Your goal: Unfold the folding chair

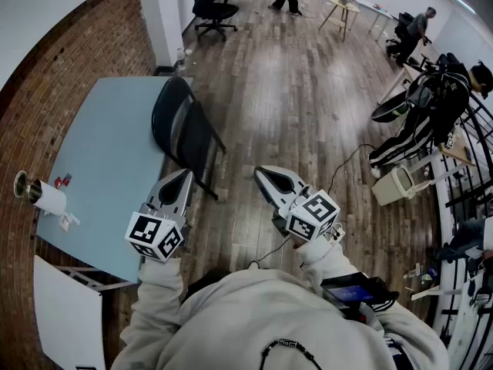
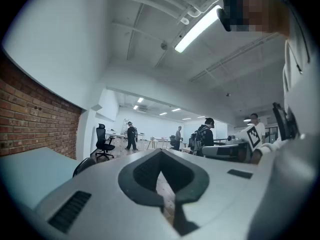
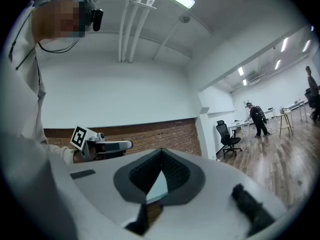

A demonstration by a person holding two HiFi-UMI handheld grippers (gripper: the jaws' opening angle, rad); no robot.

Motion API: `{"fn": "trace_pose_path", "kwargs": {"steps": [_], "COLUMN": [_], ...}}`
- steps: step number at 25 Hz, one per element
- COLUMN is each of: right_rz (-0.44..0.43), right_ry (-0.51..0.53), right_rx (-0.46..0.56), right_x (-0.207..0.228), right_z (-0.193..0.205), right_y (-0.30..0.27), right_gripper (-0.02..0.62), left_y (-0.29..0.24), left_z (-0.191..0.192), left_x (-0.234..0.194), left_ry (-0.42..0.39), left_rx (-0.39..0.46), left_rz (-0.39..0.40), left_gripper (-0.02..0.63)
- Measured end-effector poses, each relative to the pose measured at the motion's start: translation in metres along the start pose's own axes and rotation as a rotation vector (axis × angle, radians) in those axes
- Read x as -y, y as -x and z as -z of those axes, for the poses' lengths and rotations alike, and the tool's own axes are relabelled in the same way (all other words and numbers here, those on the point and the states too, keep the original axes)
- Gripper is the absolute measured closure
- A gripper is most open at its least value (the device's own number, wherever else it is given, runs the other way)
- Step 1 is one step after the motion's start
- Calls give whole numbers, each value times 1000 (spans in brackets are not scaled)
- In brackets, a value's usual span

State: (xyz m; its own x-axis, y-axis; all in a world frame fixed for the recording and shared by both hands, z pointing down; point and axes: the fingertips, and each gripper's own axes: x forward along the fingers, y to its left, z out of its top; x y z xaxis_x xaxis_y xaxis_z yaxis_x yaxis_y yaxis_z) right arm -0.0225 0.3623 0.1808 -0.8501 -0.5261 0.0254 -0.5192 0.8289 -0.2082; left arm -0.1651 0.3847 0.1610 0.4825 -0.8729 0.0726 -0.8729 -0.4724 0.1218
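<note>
The black folding chair (image 1: 183,132) stands folded, leaning against the edge of the light-blue table (image 1: 108,168). My left gripper (image 1: 187,175) is held level just short of the chair's lower frame; its jaws are shut and hold nothing. My right gripper (image 1: 260,173) hovers over the wooden floor to the right of the chair, shut and holding nothing. In the left gripper view the closed jaws (image 2: 161,155) point down the room, and the chair's curved back (image 2: 83,166) shows at the left. In the right gripper view the closed jaws (image 3: 161,152) face the brick wall, and the left gripper (image 3: 106,145) shows beyond them.
A paper roll (image 1: 51,199) and a metal cup (image 1: 23,183) stand on the table's near-left part. A white board (image 1: 69,314) leans at lower left. A cable (image 1: 339,168) and a white bin (image 1: 395,185) lie to the right. An office chair (image 1: 212,5) and people are far back.
</note>
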Motion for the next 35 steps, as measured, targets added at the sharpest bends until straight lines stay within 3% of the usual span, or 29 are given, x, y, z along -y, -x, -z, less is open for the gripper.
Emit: {"fn": "trace_pose_path", "kwargs": {"steps": [6,12,16,20,28,35], "right_rz": [-21,6,44,106,131,181], "right_ry": [9,30,78,87,96,100], "right_rx": [41,65,48,-31,23,13], "right_x": [43,90,129,178,222,250], "right_z": [-11,-29,-33,-31,-78,-88], "right_y": [-16,-56,-114,-187,-338,-382], "right_gripper": [591,591,590,590,591,591], "left_y": [-43,-95,-145,-195,-256,-295], "left_z": [-3,-37,-39,-32,-63,-53], "left_x": [-5,-48,-112,-173,-341,-380], "left_ry": [-55,-104,-122,-113,-62,-45], "left_rx": [-13,41,55,28,26,-7], "left_rz": [-1,-7,-55,-25,21,32], "left_gripper": [603,603,603,603,603,603]}}
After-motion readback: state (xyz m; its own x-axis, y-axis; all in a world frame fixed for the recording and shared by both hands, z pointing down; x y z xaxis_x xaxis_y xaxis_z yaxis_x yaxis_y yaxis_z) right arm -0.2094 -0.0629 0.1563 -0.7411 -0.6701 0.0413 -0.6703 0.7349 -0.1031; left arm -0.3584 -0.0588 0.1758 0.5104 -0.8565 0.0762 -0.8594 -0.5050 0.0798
